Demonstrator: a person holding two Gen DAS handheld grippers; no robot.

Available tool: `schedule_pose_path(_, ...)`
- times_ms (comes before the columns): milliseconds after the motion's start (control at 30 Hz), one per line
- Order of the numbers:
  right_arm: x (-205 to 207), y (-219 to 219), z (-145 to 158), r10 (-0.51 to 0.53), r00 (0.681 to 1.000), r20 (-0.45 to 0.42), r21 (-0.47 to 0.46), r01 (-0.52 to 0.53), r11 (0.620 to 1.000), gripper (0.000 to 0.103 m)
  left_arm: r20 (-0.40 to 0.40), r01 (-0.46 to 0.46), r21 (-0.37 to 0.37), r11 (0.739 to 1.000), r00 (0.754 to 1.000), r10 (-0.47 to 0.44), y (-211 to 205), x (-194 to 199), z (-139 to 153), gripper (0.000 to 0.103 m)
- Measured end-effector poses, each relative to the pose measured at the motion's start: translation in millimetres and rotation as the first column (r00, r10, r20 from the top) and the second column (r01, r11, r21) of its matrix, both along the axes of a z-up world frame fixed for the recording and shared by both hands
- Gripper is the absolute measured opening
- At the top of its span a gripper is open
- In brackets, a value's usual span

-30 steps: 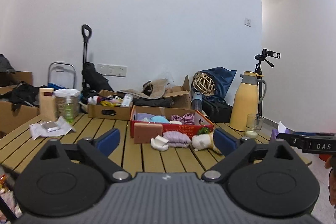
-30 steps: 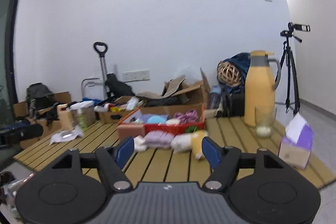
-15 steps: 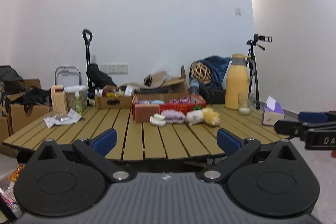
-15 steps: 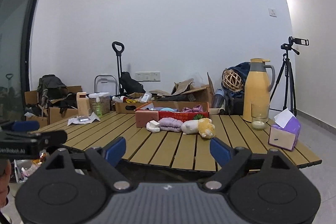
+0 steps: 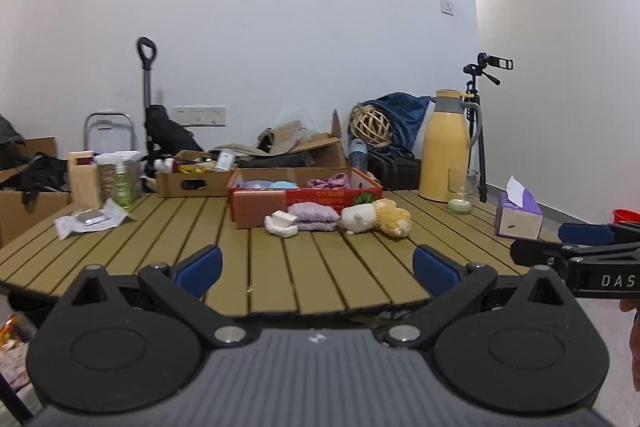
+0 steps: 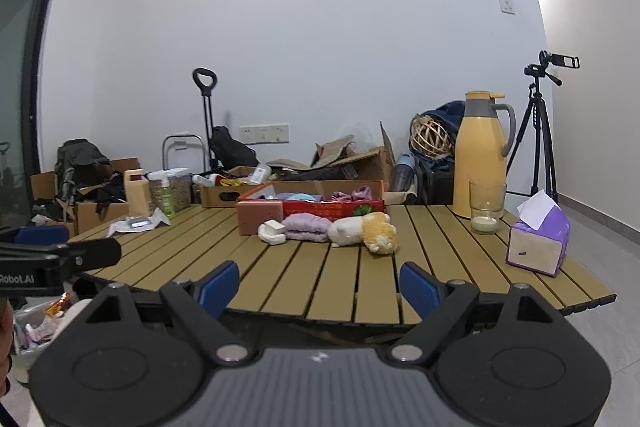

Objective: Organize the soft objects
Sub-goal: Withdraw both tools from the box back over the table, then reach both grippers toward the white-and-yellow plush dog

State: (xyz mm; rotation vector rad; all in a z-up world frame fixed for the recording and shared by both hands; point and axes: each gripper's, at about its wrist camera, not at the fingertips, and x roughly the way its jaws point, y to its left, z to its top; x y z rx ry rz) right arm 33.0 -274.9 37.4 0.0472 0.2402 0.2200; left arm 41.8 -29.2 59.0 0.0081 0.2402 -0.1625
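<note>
Comparing views, both grippers, left (image 5: pixel 316 269) and right (image 6: pixel 319 289), were drawn back from the toys (image 6: pixel 362 229), jaws spread, empty; the right's had just been opening; sorting was unstarted.

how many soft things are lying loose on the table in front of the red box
3, in a row in front of the red box: a white piece at left, a purple knitted item in the middle, a white-and-yellow plush toy at right. More may be hidden behind.

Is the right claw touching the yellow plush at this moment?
Apart. The right wrist view shows the right claw open at the table's near edge, bare slats between it and the yellow plush.
</note>
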Motion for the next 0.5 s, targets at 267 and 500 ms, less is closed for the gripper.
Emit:
schedule_pose_path(267,99,-10,-9,-0.027,0.999,-0.037,-0.002,0.027,1.0,0.084,-0.052,0.116,-0.017,0.993,0.992,-0.117,-24,114,-10,0.101)
schedule_pose_path(500,245,-19,-18,-0.011,0.989,-0.149,-0.039,0.005,0.999,0.074,-0.24,0.158,-0.037,0.987,0.957,-0.162,-39,272,-33,0.071)
